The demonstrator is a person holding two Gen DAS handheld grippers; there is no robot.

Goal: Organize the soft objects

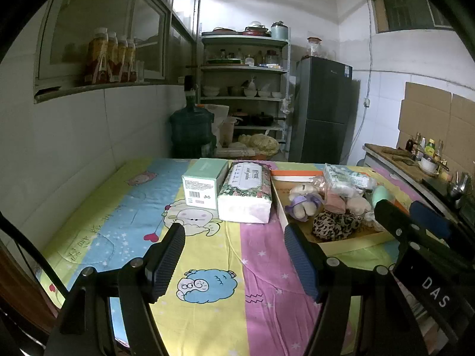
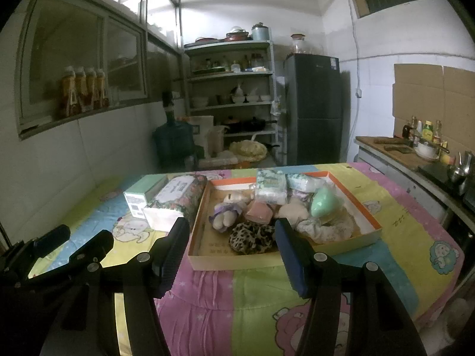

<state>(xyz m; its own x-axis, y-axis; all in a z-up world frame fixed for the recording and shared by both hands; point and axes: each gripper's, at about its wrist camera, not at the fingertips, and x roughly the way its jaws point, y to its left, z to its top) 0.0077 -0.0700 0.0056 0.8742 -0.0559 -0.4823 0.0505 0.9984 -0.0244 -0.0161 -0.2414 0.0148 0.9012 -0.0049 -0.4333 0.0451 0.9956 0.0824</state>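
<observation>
tablecloth (image 2: 261,296): printed cotton, matt, creased
tray (image 2: 207,259): cardboard, matt
scrunchie (image 2: 252,237): leopard-print cloth, soft
tissue pack (image 1: 246,192): glossy plastic wrap
gripper pads (image 1: 166,262): ribbed rubber, matt

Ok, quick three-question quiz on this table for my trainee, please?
1. True or false: both tongs, left and right, are empty.
2. What lies nearest the front wall of the tray? A) leopard scrunchie B) green box C) tissue pack
3. Fill in: the tissue pack sits between the green box and the ____.

Key: 1 true; 2 A; 3 tray.
</observation>
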